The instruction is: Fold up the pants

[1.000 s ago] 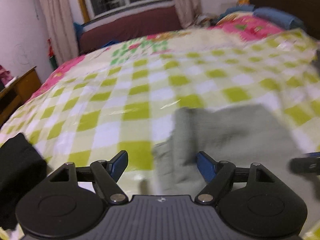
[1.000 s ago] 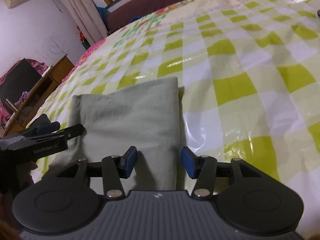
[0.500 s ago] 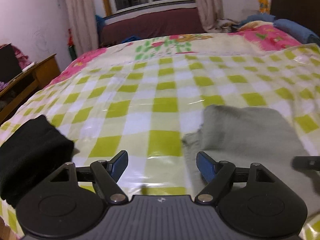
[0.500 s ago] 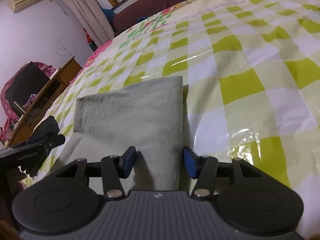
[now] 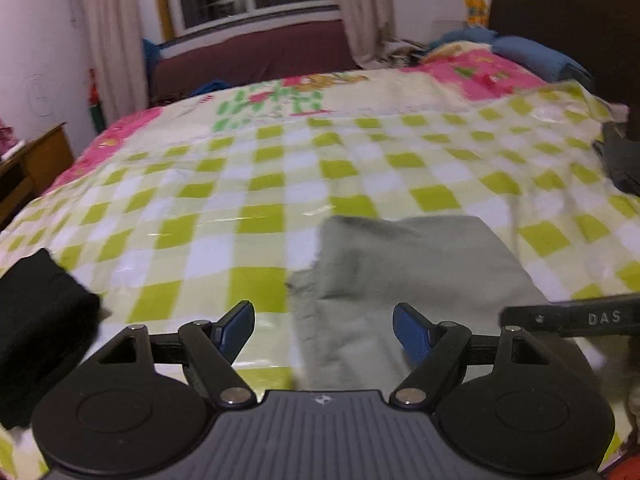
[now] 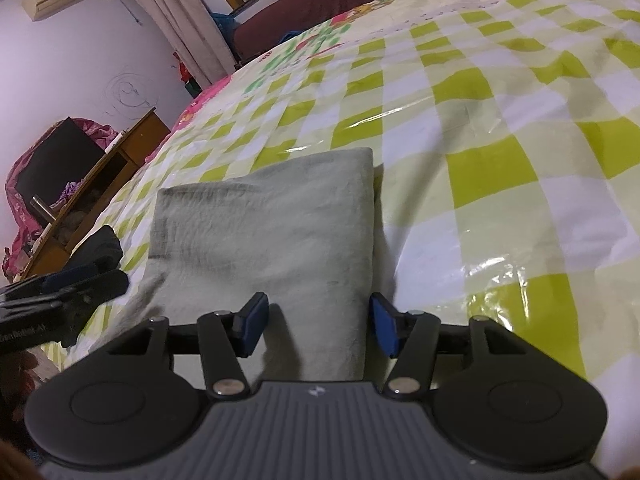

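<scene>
The grey-green pants (image 6: 272,232) lie folded into a thick rectangle on the checked bed cover; they also show in the left wrist view (image 5: 408,272). My right gripper (image 6: 316,328) is open and empty, hovering over the near right part of the pants. My left gripper (image 5: 324,328) is open and empty, over the pants' near left edge, and shows at the left of the right wrist view (image 6: 64,288). The right gripper's finger (image 5: 572,316) reaches in at the right of the left wrist view.
A black folded garment (image 5: 36,328) lies on the bed (image 5: 280,184) at the near left. A dark item (image 5: 620,160) sits at the bed's right edge. A wooden cabinet (image 6: 100,184) stands left of the bed. Pillows (image 5: 532,56) and a headboard are at the far right.
The left gripper has swung back to the right, so the pants sit more centred in its view. The right gripper has stayed over the pants, open.
</scene>
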Tool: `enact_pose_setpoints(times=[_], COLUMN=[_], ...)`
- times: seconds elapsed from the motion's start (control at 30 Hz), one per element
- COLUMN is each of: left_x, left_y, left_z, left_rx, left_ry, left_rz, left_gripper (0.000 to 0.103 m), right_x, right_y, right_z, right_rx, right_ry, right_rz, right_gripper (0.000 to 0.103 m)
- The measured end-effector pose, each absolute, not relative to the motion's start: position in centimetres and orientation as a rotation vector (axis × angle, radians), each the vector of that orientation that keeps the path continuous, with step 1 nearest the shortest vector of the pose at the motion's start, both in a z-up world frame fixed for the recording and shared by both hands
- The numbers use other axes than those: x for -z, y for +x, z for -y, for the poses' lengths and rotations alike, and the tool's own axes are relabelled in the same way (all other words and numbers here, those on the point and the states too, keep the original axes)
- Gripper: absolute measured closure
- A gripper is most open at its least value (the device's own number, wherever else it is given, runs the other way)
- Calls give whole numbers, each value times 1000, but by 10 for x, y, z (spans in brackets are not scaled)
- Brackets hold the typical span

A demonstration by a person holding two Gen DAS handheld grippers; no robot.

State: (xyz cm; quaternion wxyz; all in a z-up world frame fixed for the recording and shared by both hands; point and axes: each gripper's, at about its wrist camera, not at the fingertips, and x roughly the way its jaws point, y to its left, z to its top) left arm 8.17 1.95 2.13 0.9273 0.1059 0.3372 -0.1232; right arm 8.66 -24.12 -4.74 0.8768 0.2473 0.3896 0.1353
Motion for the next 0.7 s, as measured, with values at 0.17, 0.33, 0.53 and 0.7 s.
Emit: enact_pose_setpoints(times=[0.17, 0.33, 0.53, 0.7], left_x=[16, 8, 22, 13], left_y=[98, 94, 106, 100], left_z=[-19, -28, -22, -20], left_rx=[235, 246, 286, 349], left_ry=[226, 173, 162, 159], left_rz=[-823, -816, -841, -832], left_gripper=[11, 11, 5, 14], right_x=[48, 48, 49, 46], right_y=[87, 87, 89, 90], right_z=[241, 241, 239, 234], right_rx=[-289, -297, -311, -336], right_ry=[517, 520, 524, 510], right_rz=[-816, -815, -821, -824], right_gripper=[45, 44, 43, 41])
